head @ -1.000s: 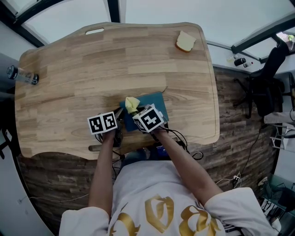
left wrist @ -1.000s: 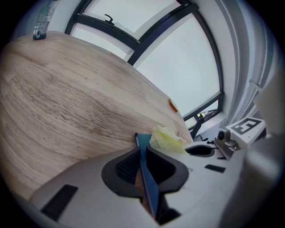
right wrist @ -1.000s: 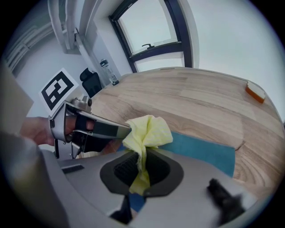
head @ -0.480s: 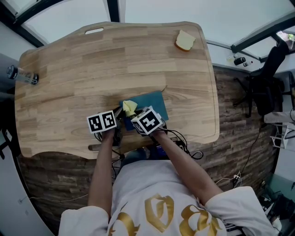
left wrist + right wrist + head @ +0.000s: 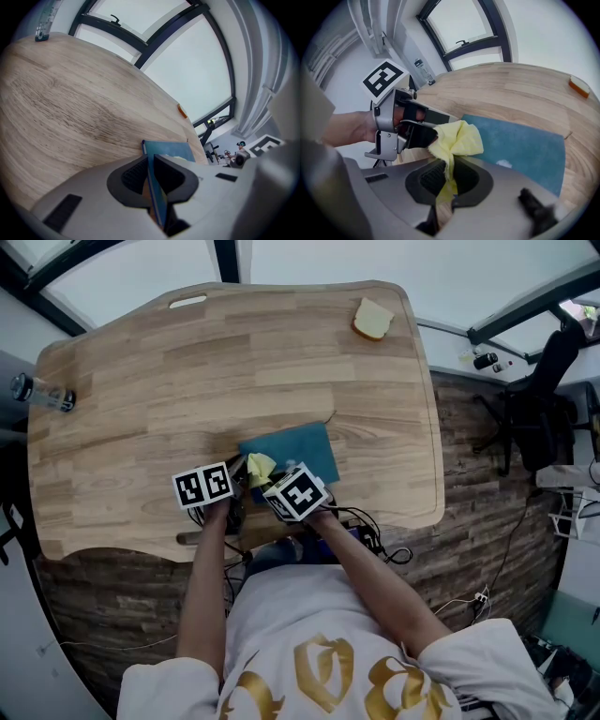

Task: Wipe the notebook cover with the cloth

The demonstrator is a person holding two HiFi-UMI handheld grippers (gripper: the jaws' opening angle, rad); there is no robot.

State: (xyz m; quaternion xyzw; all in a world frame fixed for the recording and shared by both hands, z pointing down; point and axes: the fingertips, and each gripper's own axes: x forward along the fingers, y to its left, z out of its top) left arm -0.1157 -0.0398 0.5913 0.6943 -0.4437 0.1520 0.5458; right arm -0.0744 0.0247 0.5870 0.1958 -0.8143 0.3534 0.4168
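Close to the near edge of the wooden surface (image 5: 141, 381), both grippers meet at the near left corner of the blue notebook (image 5: 302, 446), which lies flat toward the person's side. The left gripper (image 5: 151, 161) has its jaws clamped on the notebook's edge, pinning it, and it has not shifted in the last second. The right gripper (image 5: 447, 169) has its jaws pressed together on a bunched yellow cloth (image 5: 458, 137). The loose end of the cloth rests on the cover just beside the left gripper's jaws, perhaps touching them.

Over that second the cloth has slid from farther up the left part of the cover down toward the person, and more bare blue now shows beyond it. That reads as a wiping stroke pulled toward the near corner and close to its end, with little cover left ahead of the cloth. The right and far parts of the cover probably need further passes, so the next stroke likely has to start farther out. A small pale spot (image 5: 502, 163) shows on the cover; whether it is a mark or glare cannot be told.

Farther off, a pale sponge-like wedge (image 5: 372, 320) sits near the far right corner and a bottle (image 5: 42, 395) lies at the left edge
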